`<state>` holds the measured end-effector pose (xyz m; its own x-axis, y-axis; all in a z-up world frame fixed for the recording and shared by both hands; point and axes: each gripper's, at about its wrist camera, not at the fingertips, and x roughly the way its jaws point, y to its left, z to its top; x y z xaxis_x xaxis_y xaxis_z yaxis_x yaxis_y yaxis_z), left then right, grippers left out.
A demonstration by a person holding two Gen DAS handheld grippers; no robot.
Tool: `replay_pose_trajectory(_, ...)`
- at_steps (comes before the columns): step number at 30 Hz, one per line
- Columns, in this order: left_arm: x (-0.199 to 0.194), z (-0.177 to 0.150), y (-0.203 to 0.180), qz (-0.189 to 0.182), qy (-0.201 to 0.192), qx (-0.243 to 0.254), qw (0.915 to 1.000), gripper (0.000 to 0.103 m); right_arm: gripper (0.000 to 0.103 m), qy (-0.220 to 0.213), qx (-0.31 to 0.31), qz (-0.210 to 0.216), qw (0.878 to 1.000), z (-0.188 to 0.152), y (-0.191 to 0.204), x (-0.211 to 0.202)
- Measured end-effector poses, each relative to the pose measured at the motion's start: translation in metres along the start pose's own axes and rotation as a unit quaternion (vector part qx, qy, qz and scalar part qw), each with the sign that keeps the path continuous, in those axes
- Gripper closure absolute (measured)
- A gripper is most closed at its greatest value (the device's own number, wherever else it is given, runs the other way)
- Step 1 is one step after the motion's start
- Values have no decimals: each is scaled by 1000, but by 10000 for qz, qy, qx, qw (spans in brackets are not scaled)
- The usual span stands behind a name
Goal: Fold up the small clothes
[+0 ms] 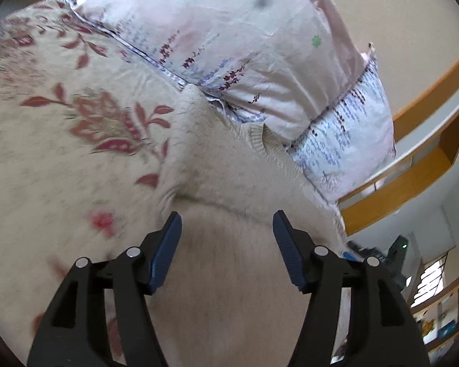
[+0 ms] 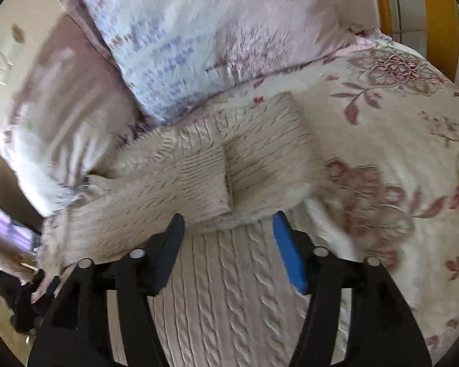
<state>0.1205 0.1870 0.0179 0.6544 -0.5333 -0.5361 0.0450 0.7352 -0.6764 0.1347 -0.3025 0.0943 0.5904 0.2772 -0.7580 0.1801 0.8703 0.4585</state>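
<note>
Both sets of tongs are spread wide with nothing between the pads. The left tongs (image 1: 226,218) hover over the plain fuzzy side of the cream sweater (image 1: 229,183), and the right tongs (image 2: 228,220) sit over its cable-knit body (image 2: 226,290), with a folded sleeve (image 2: 199,171) lying across the garment just ahead of the tips.

The sweater is spread on the bed, on a floral bedspread (image 1: 61,122), with its far end up against a pale flowered pillow (image 1: 229,30).

Handling-wise it looks like a soft, thick, floppy knit: light enough, not slippery, but stretchy, so it'll sag and drag if you only pinch one layer. I'd grab at a ribbed edge or the corner of a fold, taking the full thickness so the layers move together.

What each view gives: the right wrist shows the cable pattern, the sleeve laid over and its ribbed cuff (image 2: 205,165), which the left wrist doesn't catch at all. The left wrist shows a ribbed band (image 1: 261,140) tucked near the pillow (neck or hem, probably, too blurry to call) plus wooden shelving (image 1: 413,165) off to the side.
</note>
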Motion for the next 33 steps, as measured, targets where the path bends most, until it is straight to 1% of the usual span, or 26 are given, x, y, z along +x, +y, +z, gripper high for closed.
replay_pose_trajectory(1, -8, -5, 2, 51, 54, 79, 9999, 42, 41, 78, 28, 195, 9998, -6, -12, -11)
replay_pose_trajectory(3, -21, -14, 7, 159, 133, 129, 9997, 42, 41, 238, 4, 310, 9992, -16, -28, -22)
replay_pose_trajectory(6, -35, -29, 17, 197, 250, 19, 9995, 43, 41, 482, 31, 369, 9982, -32, -49, -33)
replay_pose_trajectory(9, -46, -45, 23, 162, 352, -56, 9992, 51, 41, 624, 199, 292, 9974, -53, -71, -44)
replay_pose_trajectory(11, -51, -55, 20, 129, 410, -32, 9991, 52, 46, 677, 341, 417, 9963, -63, -79, -48)
replay_pose_trajectory(13, -54, -63, 18, 52, 487, -50, 9988, 55, 59, 798, 449, 633, 9938, -75, -83, -51)
replay_pose_trajectory(16, -55, -76, 13, -52, 671, -59, 9977, 63, 64, 857, 446, 882, 9914, -90, -85, -61)
replay_pose_trajectory(20, -57, -95, 3, -170, 856, 44, 9962, 67, 69, 1008, 527, 1314, 9848, -109, -86, -73)
replay_pose_trajectory(21, -57, -99, 2, -208, 899, 57, 9957, 70, 73, 1068, 537, 1443, 9823, -115, -86, -74)
replay_pose_trajectory(23, -57, -109, -1, -348, 1004, 45, 9943, 74, 73, 1129, 466, 1583, 9798, -124, -84, -78)
replay_pose_trajectory(25, -57, -118, -4, -472, 1144, 61, 9923, 80, 74, 1191, 305, 1649, 9786, -131, -79, -81)
replay_pose_trajectory(28, -55, -132, -6, -644, 1385, 57, 9882, 84, 77, 1267, -95, 1683, 9775, -142, -66, -86)
replay_pose_trajectory(30, -55, -138, -8, -733, 1461, 76, 9865, 84, 77, 1263, -430, 1624, 9777, -146, -56, -89)
replay_pose_trajectory(32, -57, -142, -10, -731, 1505, 154, 9858, 85, 77, 1264, -636, 1576, 9773, -148, -49, -88)
replay_pose_trajectory(33, -57, -144, -13, -682, 1530, 247, 9856, 87, 77, 1296, -715, 1538, 9770, -149, -46, -87)
